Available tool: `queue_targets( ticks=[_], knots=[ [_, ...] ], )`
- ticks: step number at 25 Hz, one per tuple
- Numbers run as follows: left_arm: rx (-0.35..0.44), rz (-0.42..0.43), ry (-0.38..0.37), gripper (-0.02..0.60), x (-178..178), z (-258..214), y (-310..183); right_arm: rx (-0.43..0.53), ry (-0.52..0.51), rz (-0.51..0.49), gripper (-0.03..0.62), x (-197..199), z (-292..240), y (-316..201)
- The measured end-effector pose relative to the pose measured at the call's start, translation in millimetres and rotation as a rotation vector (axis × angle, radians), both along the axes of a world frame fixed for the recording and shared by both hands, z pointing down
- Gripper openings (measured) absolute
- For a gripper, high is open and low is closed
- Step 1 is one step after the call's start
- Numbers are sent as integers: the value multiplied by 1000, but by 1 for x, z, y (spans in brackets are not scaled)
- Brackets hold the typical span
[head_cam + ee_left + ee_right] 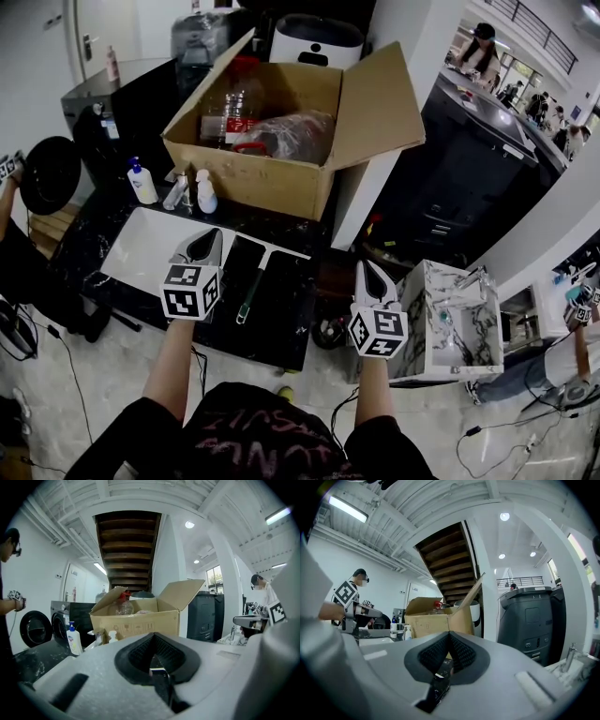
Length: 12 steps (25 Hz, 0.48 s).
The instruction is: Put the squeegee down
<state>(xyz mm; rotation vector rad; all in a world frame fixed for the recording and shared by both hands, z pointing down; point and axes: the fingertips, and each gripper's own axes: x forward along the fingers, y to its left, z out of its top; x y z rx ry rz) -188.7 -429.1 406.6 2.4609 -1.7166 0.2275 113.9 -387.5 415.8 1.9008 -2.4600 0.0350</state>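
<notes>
Fingers (138,656) of the left gripper (208,239) are pressed together with nothing between them, and the right gripper (367,274) is likewise closed and empty. The squeegee (251,281) lies flat on the dark table (291,323) between the two, touched by neither. It sits just beside the left fingers at about 4 o'clock, and farther from the right ones, at 9 o'clock. Its long axis runs from the blade at 1 o'clock to the green handle end at 7 o'clock. Judging by this, the putting-down looks done – the left hand is the nearer.
</notes>
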Motion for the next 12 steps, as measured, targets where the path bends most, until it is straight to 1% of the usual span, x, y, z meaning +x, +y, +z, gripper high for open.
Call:
queue_targets(
  ticks=[3,6,12],
  knots=[
    [12,8,-21,3,-1,-4,-4,0,3,-3,11,-2,0,-2],
    [23,6,-10,3,-4,-10,-5,3,4,-6,11,-5,-2,-4],
    [49,17,-24,3,-4,-17,-5,6,6,-5,11,-8,-3,-8]
  ],
)
